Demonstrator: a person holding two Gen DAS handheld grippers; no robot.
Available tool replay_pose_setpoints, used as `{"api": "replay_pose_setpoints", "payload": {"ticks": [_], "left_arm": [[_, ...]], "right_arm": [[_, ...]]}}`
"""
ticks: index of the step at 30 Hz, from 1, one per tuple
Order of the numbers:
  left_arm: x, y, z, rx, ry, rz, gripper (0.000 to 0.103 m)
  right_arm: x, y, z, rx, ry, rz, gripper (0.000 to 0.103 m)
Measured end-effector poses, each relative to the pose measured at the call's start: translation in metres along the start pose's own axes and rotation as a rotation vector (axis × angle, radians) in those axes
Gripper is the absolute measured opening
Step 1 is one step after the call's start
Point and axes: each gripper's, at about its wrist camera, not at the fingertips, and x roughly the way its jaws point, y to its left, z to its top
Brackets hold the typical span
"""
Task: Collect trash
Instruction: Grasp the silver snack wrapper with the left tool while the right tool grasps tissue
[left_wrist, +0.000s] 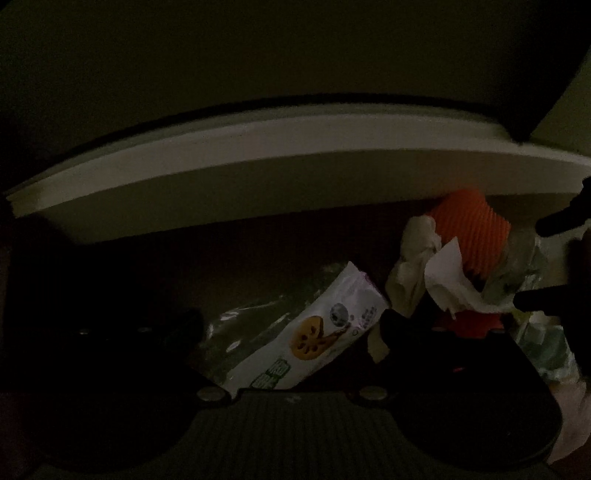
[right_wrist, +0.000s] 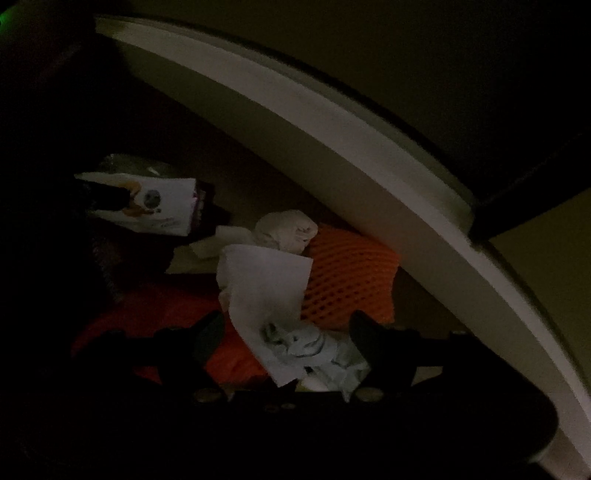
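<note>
The scene is very dark. A white snack wrapper (left_wrist: 314, 339) with a lotus-root picture lies between the wide-apart fingers of my left gripper (left_wrist: 291, 325), which is open. To its right are an orange foam net (left_wrist: 469, 225), crumpled tissues (left_wrist: 417, 254) and a white paper towel (left_wrist: 450, 284). My right gripper (right_wrist: 286, 332) is open, its dark fingers on either side of the paper towel (right_wrist: 266, 288) and a grey crumpled tissue (right_wrist: 314, 347). The orange net (right_wrist: 347, 280) lies just behind. The wrapper (right_wrist: 162, 206) shows at the left, flanked by the left gripper's fingers (right_wrist: 107, 195).
A thick, curved white edge (left_wrist: 258, 147) arches over the trash, and the pile sits in shadow beneath it; the same edge (right_wrist: 332, 122) sweeps diagonally in the right wrist view. Something red (right_wrist: 166, 314) lies under the paper. A clear plastic film (left_wrist: 243, 321) lies beside the wrapper.
</note>
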Motion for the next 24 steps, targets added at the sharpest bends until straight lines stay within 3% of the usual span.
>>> {"api": "replay_pose_setpoints", "payload": {"ticks": [4,10,17,22,24], "left_arm": [[0.022,0.000,0.005,0.038,0.085,-0.065,0.102],[0.036,-0.003,0.003,0.104,0.126,-0.069,0.101],[0.049,-0.012,-0.002,0.163,0.175,-0.045,0.070],[0.052,-0.015,-0.005,0.151,0.171,-0.028,0.052],[0.052,-0.015,-0.006,0.135,0.166,-0.015,0.039]], "right_arm": [[0.010,-0.004,0.002,0.012,0.017,0.007,0.072],[0.019,-0.009,0.002,0.010,0.028,0.014,0.072],[0.025,-0.008,-0.002,-0.002,0.034,0.006,0.070],[0.024,-0.008,-0.004,0.015,0.032,0.005,0.067],[0.025,-0.009,-0.006,0.016,0.035,0.000,0.065]]}}
